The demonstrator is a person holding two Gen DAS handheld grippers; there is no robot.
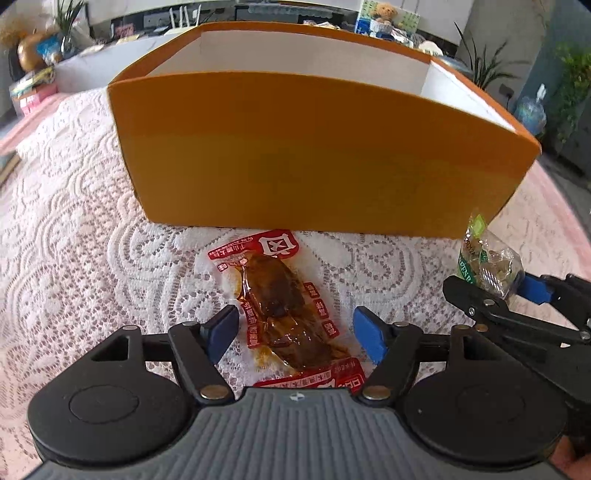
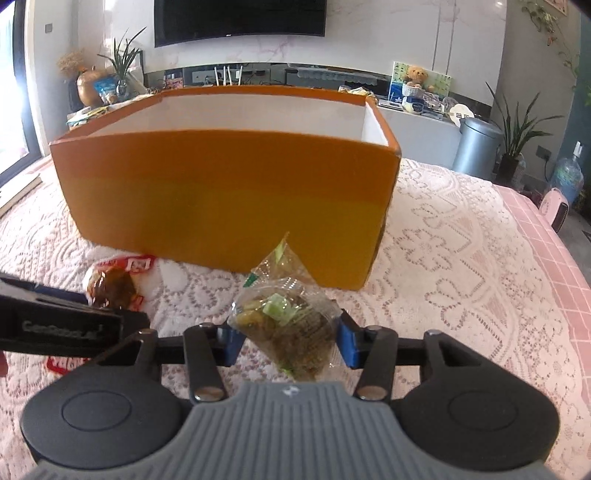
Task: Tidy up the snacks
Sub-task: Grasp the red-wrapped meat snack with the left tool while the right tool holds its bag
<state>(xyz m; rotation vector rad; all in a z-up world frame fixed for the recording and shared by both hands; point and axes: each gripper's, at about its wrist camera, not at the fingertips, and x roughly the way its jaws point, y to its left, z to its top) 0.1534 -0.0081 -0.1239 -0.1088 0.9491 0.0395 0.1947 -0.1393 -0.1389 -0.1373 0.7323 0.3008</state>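
Left hand-held gripper spread around red snack packet, right hand-held gripper seemingly clamping clear green snack bag, orange box behind

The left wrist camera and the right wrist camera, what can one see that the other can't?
Only the left wrist view shows the whole red snack packet lying between the open left claw. Only the right wrist view shows the TV on the wall and the grey bin. Both show the orange box on the lace tablecloth, the teddy bear behind it, and the right claw shut on the clear green snack bag.
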